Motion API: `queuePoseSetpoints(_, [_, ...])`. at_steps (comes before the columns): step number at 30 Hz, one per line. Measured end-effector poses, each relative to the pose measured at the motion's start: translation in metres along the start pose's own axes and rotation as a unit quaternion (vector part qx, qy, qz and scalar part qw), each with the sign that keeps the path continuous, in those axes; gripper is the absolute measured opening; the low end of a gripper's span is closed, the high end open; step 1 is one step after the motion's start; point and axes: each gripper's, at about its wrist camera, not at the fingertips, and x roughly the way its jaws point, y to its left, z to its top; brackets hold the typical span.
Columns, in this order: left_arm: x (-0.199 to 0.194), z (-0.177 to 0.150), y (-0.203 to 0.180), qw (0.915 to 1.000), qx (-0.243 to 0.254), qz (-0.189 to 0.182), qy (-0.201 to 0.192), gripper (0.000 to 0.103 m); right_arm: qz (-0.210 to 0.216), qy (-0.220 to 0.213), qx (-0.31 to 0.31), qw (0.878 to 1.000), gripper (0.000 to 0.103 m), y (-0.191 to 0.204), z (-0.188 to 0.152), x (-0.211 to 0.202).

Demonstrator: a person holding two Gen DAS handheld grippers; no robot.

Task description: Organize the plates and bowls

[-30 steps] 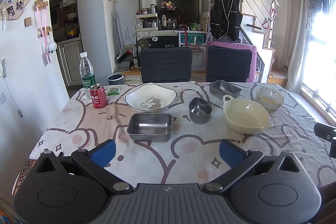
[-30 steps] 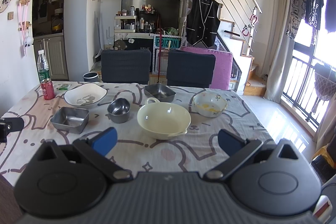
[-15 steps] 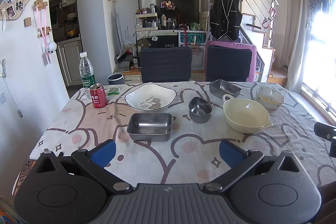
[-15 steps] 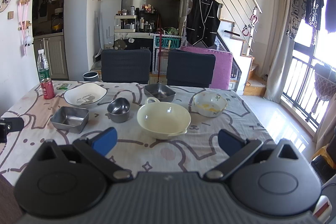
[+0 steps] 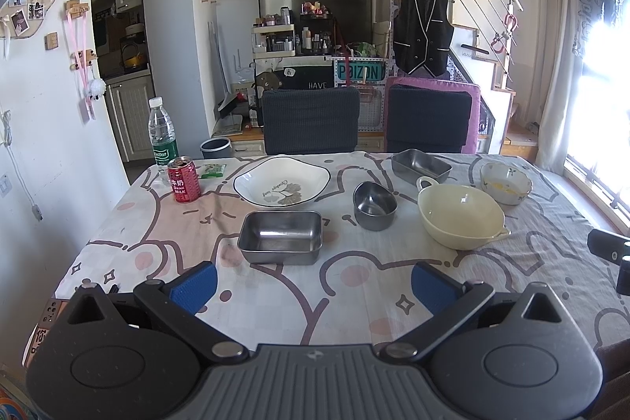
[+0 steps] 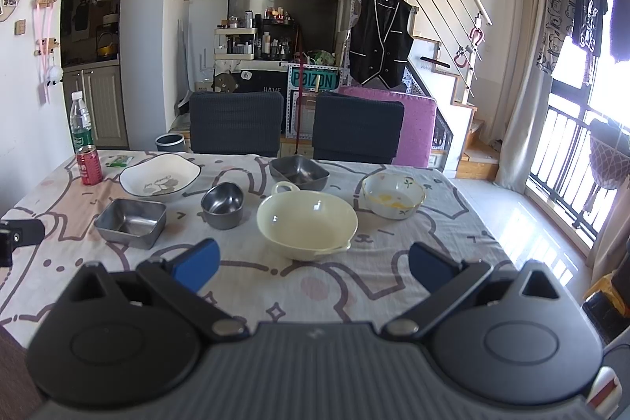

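Several dishes stand apart on the patterned tablecloth. A square steel tray (image 5: pixel 280 235) (image 6: pixel 131 222) is nearest the left gripper. Behind it lies a white leaf-print plate (image 5: pixel 282 180) (image 6: pixel 159 177). A small steel bowl (image 5: pixel 374 205) (image 6: pixel 223 204), a cream bowl with handles (image 5: pixel 460 215) (image 6: pixel 307 220), a second steel tray (image 5: pixel 420 165) (image 6: pixel 299 172) and a small floral bowl (image 5: pixel 505 182) (image 6: pixel 393 194) lie further right. My left gripper (image 5: pixel 313 284) and right gripper (image 6: pixel 313 262) are both open and empty, above the table's near edge.
A red drink can (image 5: pixel 184 180) (image 6: pixel 89 165) and a water bottle (image 5: pixel 162 136) (image 6: pixel 80 123) stand at the far left corner. Two dark chairs (image 5: pixel 311 121) (image 6: pixel 358 130) stand behind the table. The table's right edge drops to the floor (image 6: pixel 523 223).
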Motion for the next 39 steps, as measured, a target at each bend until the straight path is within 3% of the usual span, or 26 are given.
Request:
queuePoseSetpoints(26, [0.007, -0.003, -0.001, 0.9999, -0.002, 0.010, 0.011, 0.103, -0.004, 0.011, -0.005, 1.000, 0.103, 0.003, -0.001, 0.009])
queuePoseSetpoints(39, [0.047, 0.016, 0.002, 0.9993, -0.009, 0.025, 0.027, 0.103, 0.018, 0.041, -0.021, 0.999, 0.103, 0.003, 0.010, 0.022])
